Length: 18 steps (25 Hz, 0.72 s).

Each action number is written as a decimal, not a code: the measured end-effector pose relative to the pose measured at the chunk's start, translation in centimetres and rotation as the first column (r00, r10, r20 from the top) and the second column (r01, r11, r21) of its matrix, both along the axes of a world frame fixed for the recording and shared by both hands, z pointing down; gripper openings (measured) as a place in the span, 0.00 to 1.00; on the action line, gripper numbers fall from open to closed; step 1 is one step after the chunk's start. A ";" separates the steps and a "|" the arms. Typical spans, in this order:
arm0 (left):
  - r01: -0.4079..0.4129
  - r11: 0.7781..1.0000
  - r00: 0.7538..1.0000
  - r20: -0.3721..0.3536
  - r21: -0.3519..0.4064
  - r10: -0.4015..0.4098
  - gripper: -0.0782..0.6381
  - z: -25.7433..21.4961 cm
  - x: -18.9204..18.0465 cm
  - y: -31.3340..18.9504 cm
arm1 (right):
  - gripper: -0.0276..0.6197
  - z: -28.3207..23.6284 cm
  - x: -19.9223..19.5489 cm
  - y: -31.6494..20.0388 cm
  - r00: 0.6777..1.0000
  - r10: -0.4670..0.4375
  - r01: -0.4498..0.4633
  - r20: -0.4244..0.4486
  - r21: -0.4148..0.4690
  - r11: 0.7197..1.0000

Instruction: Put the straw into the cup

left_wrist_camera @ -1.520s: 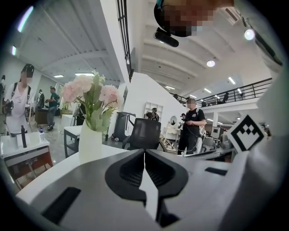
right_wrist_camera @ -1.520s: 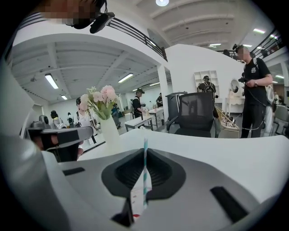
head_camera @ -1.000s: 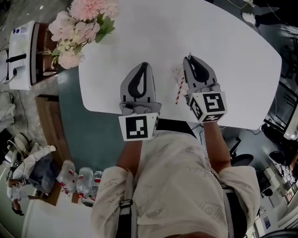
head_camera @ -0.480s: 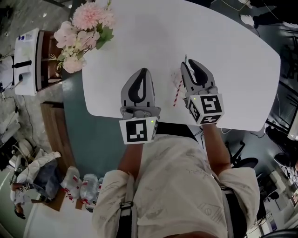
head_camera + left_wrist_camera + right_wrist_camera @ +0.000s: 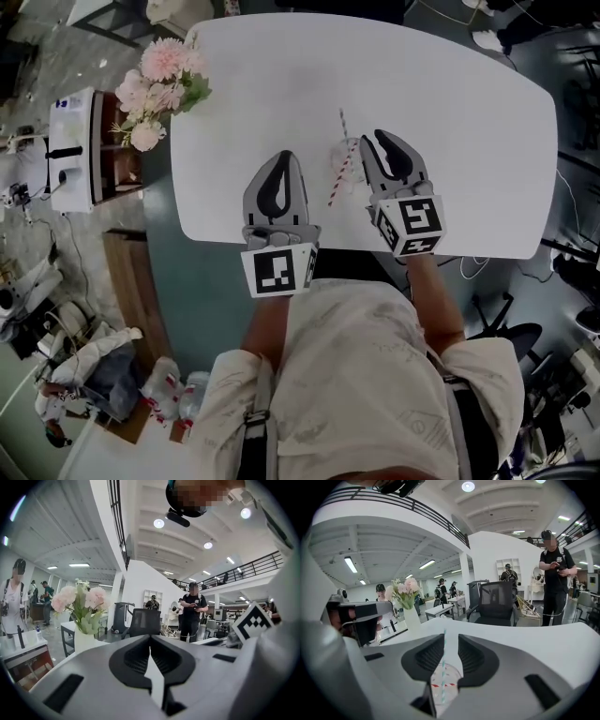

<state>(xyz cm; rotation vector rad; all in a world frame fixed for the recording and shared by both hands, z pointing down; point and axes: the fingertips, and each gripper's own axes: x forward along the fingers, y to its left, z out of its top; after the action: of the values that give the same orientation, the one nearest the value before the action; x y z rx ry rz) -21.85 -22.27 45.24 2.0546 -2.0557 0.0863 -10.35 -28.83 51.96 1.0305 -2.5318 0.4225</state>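
Observation:
A clear plastic cup (image 5: 341,161) stands on the white table (image 5: 450,103), just left of my right gripper (image 5: 382,141). In the right gripper view the cup (image 5: 446,682) sits low between the jaws. A thin teal-and-white straw (image 5: 443,667) rises out of it in the gap, nearer the left jaw. My right gripper (image 5: 451,641) is open, its gap much wider than the straw. The straw's top (image 5: 341,122) sticks up beyond the cup. A red-and-white striped straw (image 5: 339,183) slants by the cup's near side. My left gripper (image 5: 284,157) (image 5: 150,637) is shut and empty.
A white vase of pink flowers (image 5: 161,86) (image 5: 78,605) (image 5: 407,592) stands at the table's far left corner. A black office chair (image 5: 494,603) (image 5: 144,621) is at the far side, with people standing beyond. The table's near edge runs under both grippers.
The thin straw's top was at my right gripper's tips; it now shows clear to their left. The head view has shifted, so more of the table's far side shows. The left gripper keeps its place.

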 end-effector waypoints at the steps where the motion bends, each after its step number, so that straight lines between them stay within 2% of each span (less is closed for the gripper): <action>1: -0.005 1.000 1.000 0.006 0.007 0.005 0.12 -0.5 0.6 0.2 | 0.18 -0.4 0.7 0.2 1.000 0.007 -0.007 0.009 0.005 1.000; 13: -0.044 0.995 0.997 0.069 0.088 0.038 0.12 -5.5 7.9 5.1 | 0.18 -4.8 10.8 4.6 0.987 0.123 -0.132 0.101 0.083 0.988; 18: -0.047 0.990 0.996 0.088 0.130 0.036 0.12 -7.2 10.7 7.8 | 0.18 -7.2 14.7 7.4 0.982 0.141 -0.156 0.123 0.126 0.980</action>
<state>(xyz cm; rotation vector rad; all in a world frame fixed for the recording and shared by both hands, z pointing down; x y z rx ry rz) -11.20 -14.48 38.01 2.2088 -2.1215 0.0466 4.34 -21.39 44.78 1.2869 -2.6238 0.3639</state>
